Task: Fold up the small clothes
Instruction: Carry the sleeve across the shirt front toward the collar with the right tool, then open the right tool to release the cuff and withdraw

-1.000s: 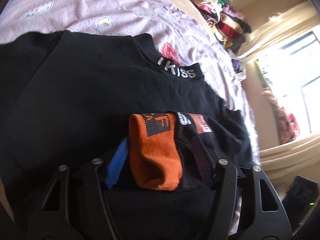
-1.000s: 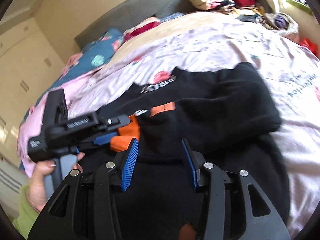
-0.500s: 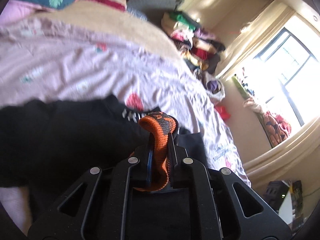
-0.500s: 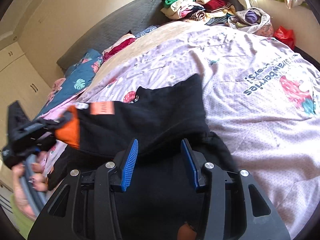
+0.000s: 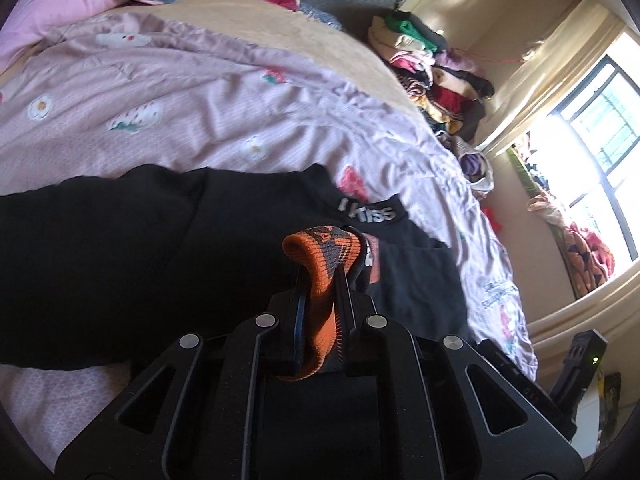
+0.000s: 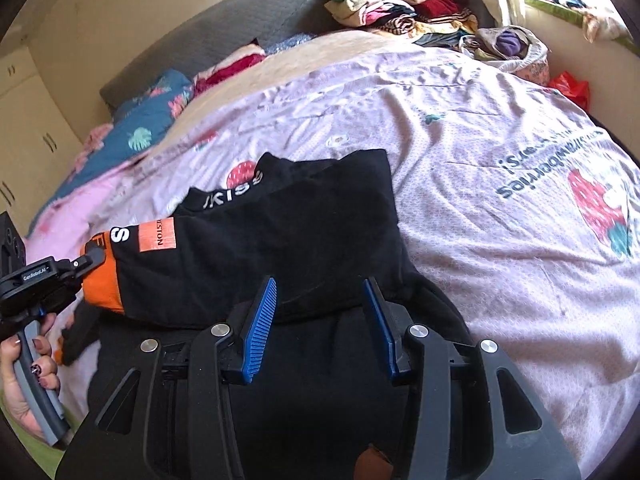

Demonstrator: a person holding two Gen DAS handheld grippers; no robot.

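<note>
A black sweatshirt [image 5: 140,248] with white lettering on its collar [image 5: 366,213] lies spread on the bed. My left gripper [image 5: 320,276] is shut on the sleeve's orange cuff [image 5: 320,248], which bulges above the fingertips. In the right wrist view that left gripper [image 6: 90,258] holds the cuff [image 6: 102,288] off the bed at the left, with the black sleeve [image 6: 240,264] stretched across the sweatshirt's body [image 6: 320,200]. My right gripper [image 6: 320,292] hangs open over the sleeve's lower fold, and its blue pads [image 6: 260,320] do not press on the cloth.
The bed has a pink strawberry-print sheet [image 6: 500,240]. A pile of folded clothes [image 6: 400,4] sits at its far corner, with pillows [image 6: 140,136] by the grey headboard. A bright window [image 5: 592,128] is at the right. A person's hand [image 6: 24,392] grips the left tool's handle.
My left gripper closed on the orange cuff and lifted it, drawing the sleeve out across the sweatshirt. The right gripper stayed open and shifted only slightly.
</note>
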